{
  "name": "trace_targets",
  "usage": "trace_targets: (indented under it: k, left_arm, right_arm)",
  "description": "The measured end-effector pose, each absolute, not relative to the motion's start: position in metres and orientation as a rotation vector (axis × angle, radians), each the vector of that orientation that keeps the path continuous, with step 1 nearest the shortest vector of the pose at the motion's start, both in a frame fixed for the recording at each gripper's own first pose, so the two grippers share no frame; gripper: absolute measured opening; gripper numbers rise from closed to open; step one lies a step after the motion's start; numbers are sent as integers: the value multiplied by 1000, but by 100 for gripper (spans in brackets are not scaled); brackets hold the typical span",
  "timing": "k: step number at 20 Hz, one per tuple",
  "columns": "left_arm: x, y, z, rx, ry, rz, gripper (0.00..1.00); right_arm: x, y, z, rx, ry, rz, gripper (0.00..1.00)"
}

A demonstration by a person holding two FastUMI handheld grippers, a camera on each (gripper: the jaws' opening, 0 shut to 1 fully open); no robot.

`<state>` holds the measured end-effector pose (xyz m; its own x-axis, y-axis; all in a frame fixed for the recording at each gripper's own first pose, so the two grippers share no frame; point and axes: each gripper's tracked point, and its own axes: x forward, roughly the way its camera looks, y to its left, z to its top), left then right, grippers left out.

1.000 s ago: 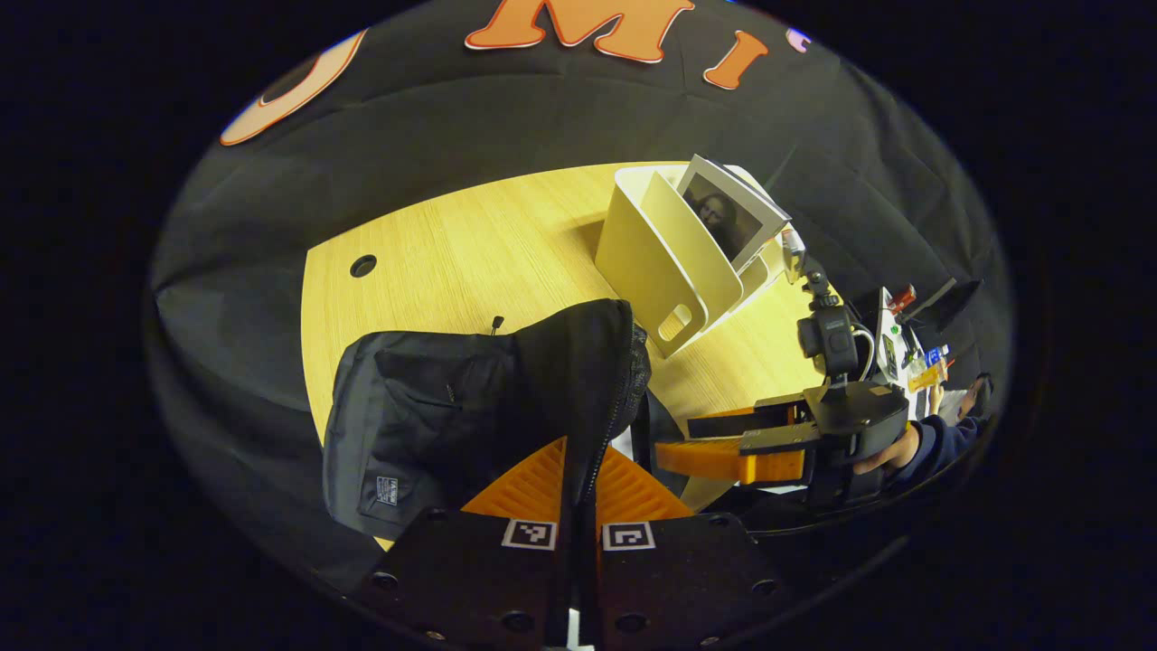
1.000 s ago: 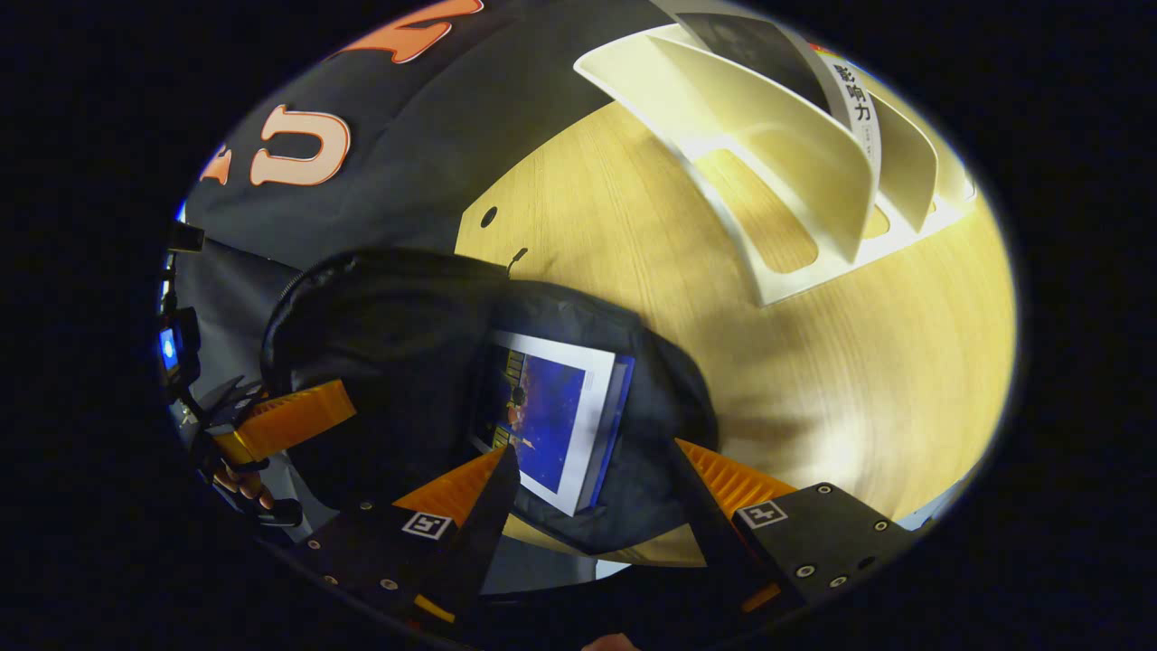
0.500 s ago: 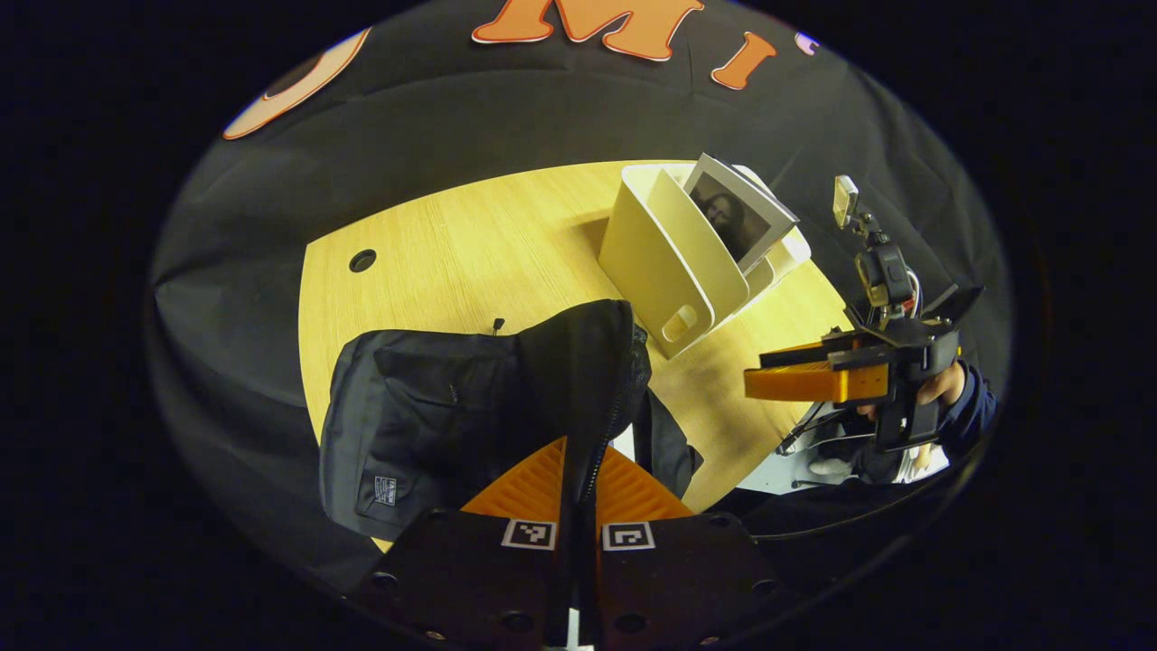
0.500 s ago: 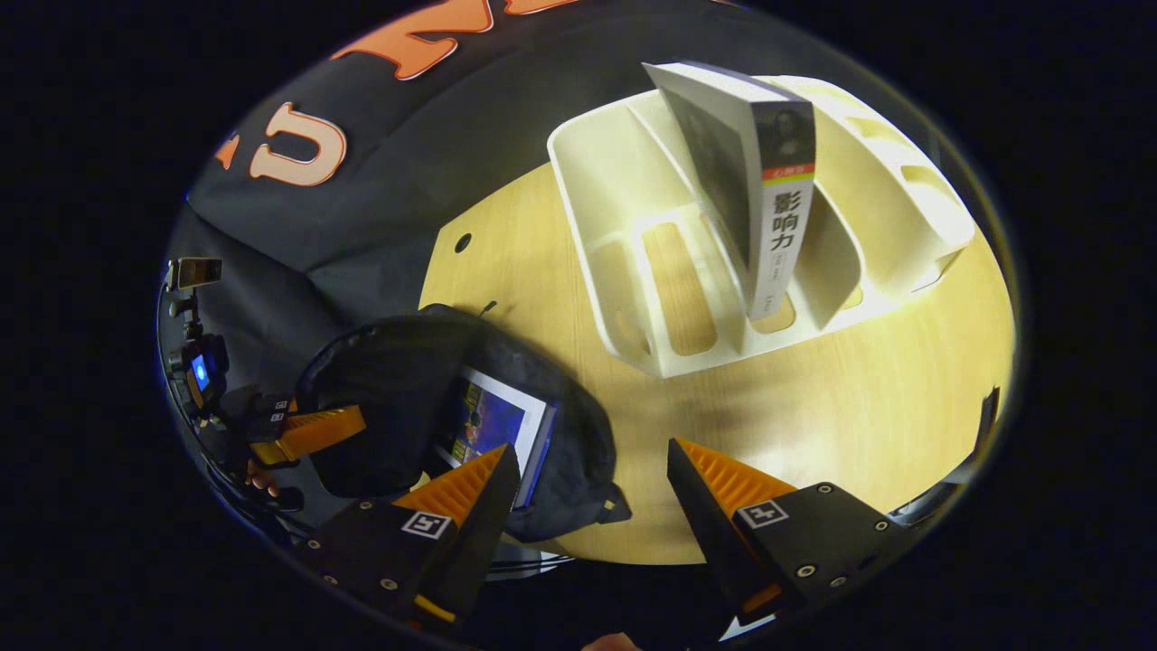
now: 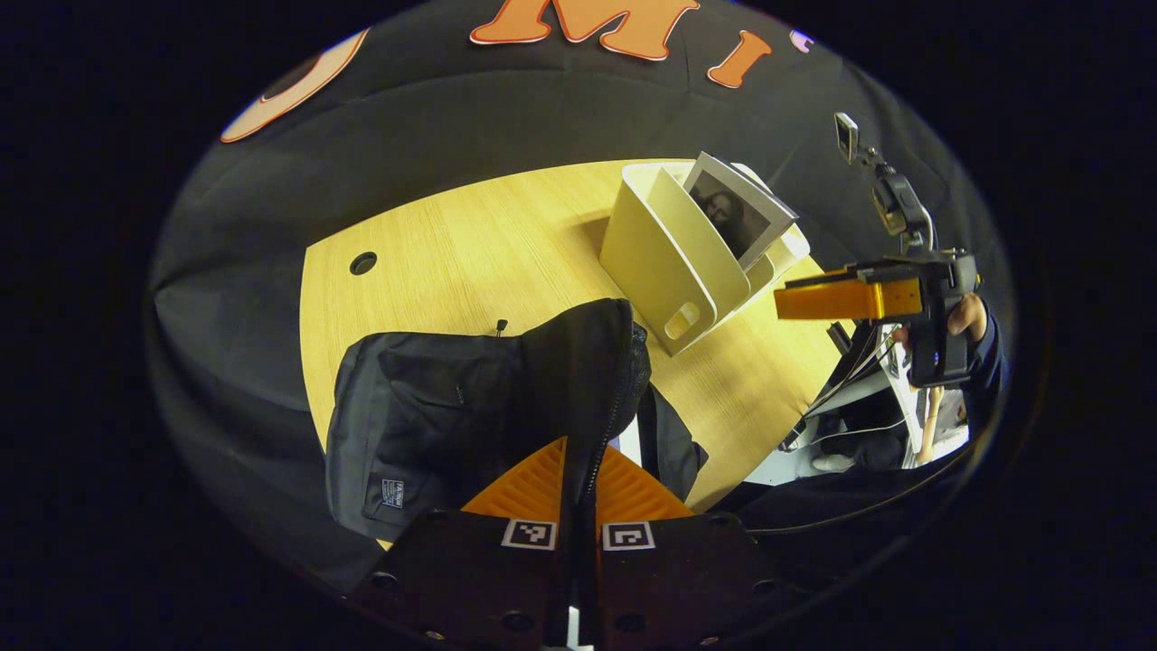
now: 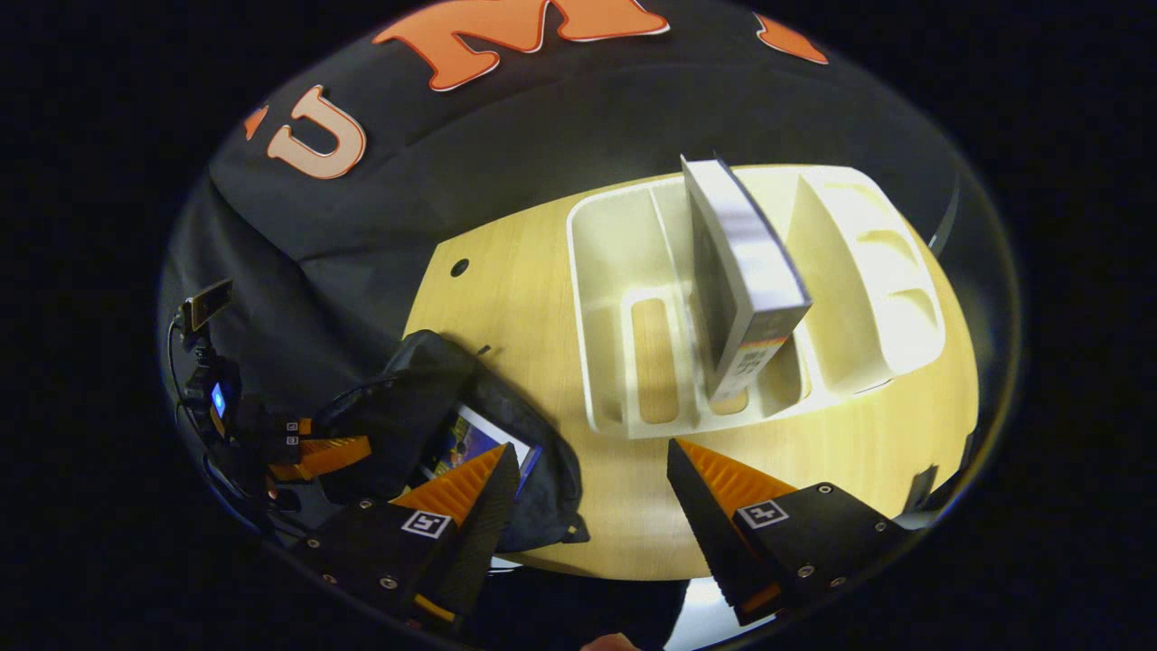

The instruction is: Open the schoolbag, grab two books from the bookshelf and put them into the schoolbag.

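Observation:
The black schoolbag [image 5: 434, 407] lies on the wooden table's left part. My left gripper [image 5: 578, 470] is shut on the raised flap [image 5: 587, 362] of the schoolbag, holding it up. In the right gripper view a book with a blue cover [image 6: 470, 438] lies inside the open schoolbag [image 6: 425, 398]. A grey book [image 6: 741, 289] stands tilted in the middle slot of the cream bookshelf [image 6: 633, 271]; it also shows in the left gripper view as a book [image 5: 737, 212] in the bookshelf [image 5: 664, 262]. My right gripper [image 6: 592, 475] is open, above the table's near edge, in front of the bookshelf. The right gripper [image 5: 841, 298] hangs right of the bookshelf.
The wooden table [image 5: 470, 244] has a small round cable hole [image 5: 362, 263] at its far left. A hand [image 5: 963, 316] holds the right gripper off the table's right edge. The other hand-held gripper [image 6: 312, 452] sits at the schoolbag's left side.
My right gripper rose away from the schoolbag and swung toward the bookshelf, staying open. The left gripper kept its hold on the flap without moving.

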<state>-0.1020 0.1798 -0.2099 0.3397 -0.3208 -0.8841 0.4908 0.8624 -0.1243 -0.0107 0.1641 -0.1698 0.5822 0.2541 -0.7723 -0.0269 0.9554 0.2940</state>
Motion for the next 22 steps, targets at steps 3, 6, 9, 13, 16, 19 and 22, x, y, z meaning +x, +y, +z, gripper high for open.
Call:
trace_targets:
  k: [3,6,9,13,16,19,22]
  left_arm:
    - [-100,182,-207,191,1096,-531,5]
    - [-102,182,-207,194,1093,-530,5]
    - [-102,183,-205,183,1085,-511,5]
    - [-101,182,-205,154,1086,-469,5]
    - [-103,178,-206,132,1091,-432,5]
    - [-103,178,-207,115,1092,-385,5]
    - [-104,177,-208,97,1099,-339,5]
  right_arm:
    - [-3,149,-151,185,942,136,99]
    - [9,133,-135,128,952,120,99]
    - [23,118,-123,95,969,108,99]
    - [42,100,-120,21,1008,121,99]
    - [63,87,-126,11,1044,127,99]
    - [88,76,-140,-11,1092,132,99]
    - [111,68,-160,6,1151,113,99]
